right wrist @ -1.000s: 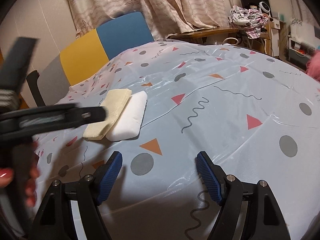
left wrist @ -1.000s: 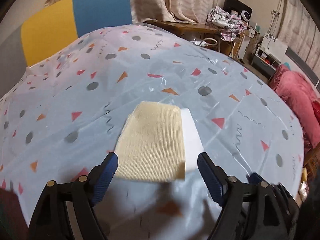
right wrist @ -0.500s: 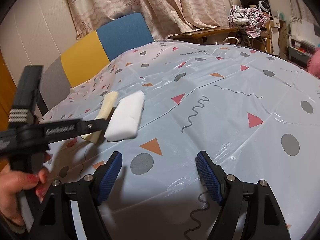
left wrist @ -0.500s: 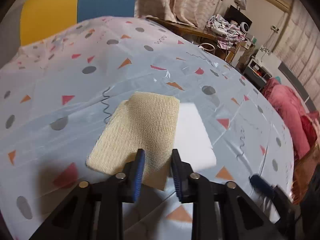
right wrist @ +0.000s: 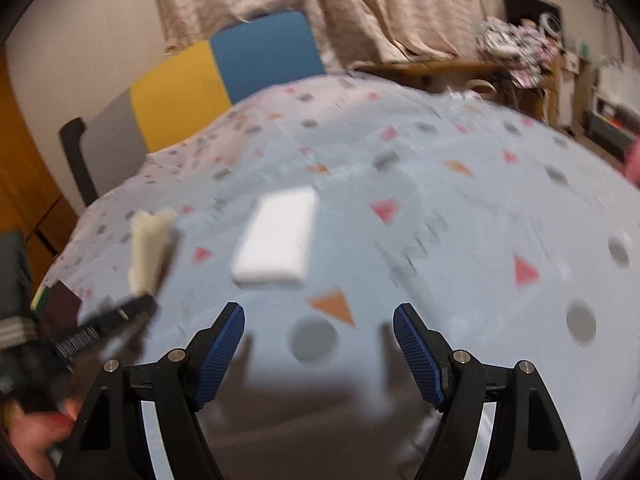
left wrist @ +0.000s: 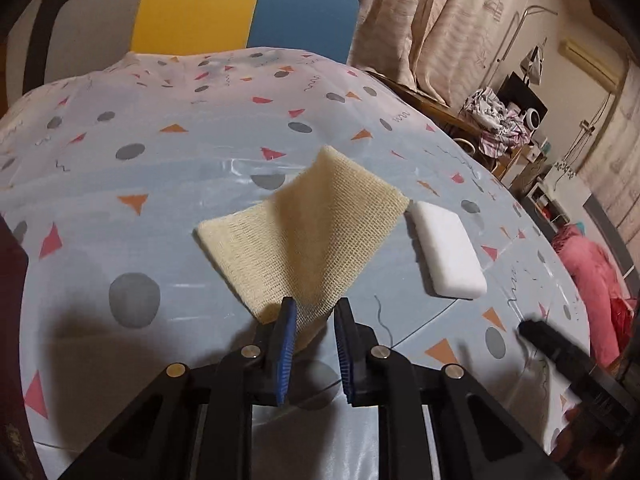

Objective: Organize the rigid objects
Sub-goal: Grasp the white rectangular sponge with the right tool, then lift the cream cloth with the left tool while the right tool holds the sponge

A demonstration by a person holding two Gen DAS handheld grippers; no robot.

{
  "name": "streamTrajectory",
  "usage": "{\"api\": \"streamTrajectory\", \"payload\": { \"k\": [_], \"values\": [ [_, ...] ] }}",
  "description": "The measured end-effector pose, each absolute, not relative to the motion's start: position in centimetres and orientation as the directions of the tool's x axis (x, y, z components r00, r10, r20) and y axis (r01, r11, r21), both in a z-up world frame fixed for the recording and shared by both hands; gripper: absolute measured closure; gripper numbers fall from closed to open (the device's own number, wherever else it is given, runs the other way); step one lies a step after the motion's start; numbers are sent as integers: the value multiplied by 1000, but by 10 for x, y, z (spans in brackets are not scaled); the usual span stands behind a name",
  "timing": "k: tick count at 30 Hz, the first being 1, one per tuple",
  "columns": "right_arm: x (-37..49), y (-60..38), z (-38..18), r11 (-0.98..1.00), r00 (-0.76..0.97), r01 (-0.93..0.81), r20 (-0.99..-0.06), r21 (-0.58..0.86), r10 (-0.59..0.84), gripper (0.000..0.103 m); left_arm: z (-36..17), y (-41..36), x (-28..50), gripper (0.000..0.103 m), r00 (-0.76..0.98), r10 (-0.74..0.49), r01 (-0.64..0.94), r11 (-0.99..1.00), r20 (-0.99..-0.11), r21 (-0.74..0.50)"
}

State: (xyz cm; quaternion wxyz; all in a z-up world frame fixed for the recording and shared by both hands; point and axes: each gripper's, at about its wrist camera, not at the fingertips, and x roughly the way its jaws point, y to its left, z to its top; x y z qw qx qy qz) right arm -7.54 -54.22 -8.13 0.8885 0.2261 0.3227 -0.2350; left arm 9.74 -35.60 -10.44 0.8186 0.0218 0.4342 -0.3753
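Observation:
A beige mesh scouring pad hangs tilted above the patterned tablecloth. My left gripper is shut on its near corner. In the right wrist view the pad stands on edge at the left, off the cloth, with the left gripper below it. A white rectangular sponge lies flat on the cloth to the right of the pad, apart from it. My right gripper is open and holds nothing, a short way in front of the white sponge.
A chair with a grey, yellow and blue back stands behind the table's far edge. Curtains, a wooden desk with a heap of clothes and a pink bundle are to the right. A dark brown object sits at the table's left edge.
My left gripper closed on the beige pad, lifted it off the white sponge and carried it to the left. The white sponge stayed on the cloth. The right gripper stayed open.

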Motion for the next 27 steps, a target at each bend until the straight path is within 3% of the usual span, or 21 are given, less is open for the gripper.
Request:
{"api": "streamTrajectory", "payload": {
  "k": [3,7,10,13,14,27],
  "values": [
    [-45,-544,-61,823,686,530,-673,203,-276,15,-105,-358,96,85,349,-592,639,717,-727,-278],
    [5,-554,-71,838,621,525,-741,150,-257,15,-106,-354,95,85,345,-605,639,712,-718,-293],
    [30,-559,-93,830,564,541,-790,135,-239,20,-107,-351,96,85,339,-615,637,707,-712,-308],
    [37,-560,-108,828,535,552,-802,95,-265,34,-108,-351,95,85,338,-617,637,706,-711,-310],
    [35,-557,-107,838,543,540,-793,78,-276,44,-108,-351,96,85,338,-617,637,706,-711,-309],
    [-33,-518,-88,846,641,502,-733,179,-225,46,-107,-354,93,85,348,-602,641,712,-719,-287]
  ]
}}
